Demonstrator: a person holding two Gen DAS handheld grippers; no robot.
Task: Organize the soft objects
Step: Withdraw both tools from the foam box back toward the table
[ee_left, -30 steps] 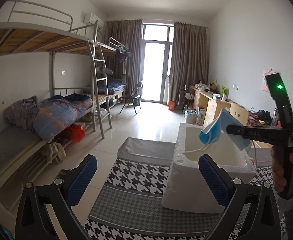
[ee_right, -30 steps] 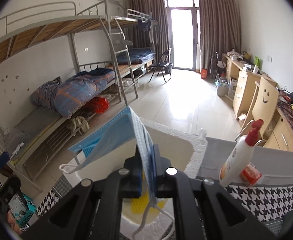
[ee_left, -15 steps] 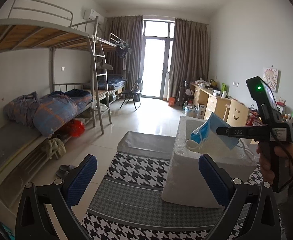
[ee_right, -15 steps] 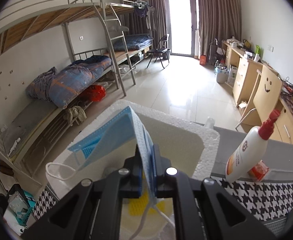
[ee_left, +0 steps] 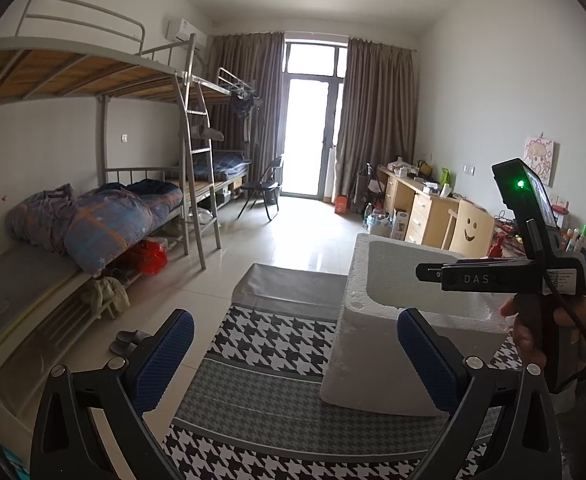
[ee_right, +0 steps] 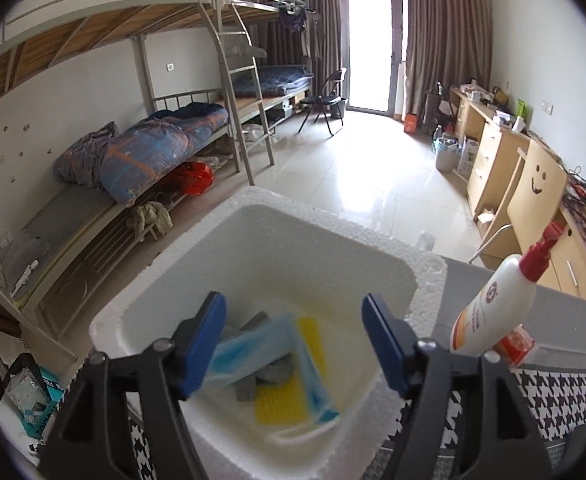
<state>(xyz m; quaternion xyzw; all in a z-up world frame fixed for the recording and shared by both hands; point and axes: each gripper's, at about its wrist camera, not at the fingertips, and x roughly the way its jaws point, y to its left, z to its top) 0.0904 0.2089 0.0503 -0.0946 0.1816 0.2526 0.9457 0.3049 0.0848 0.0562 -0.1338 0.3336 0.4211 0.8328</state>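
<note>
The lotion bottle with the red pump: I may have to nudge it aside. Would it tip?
Probably: the lotion bottle is tall, narrow and already leaning beside the foam box. Its smooth plastic looks slippery.

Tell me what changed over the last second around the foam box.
The right gripper has just opened its fingers and let go of the blue face mask. The mask, clamped above the white foam box a second ago, now sits blurred inside it over a yellow item and grey pieces. The left gripper stayed open and empty, and the lotion bottle kept its place.
</note>
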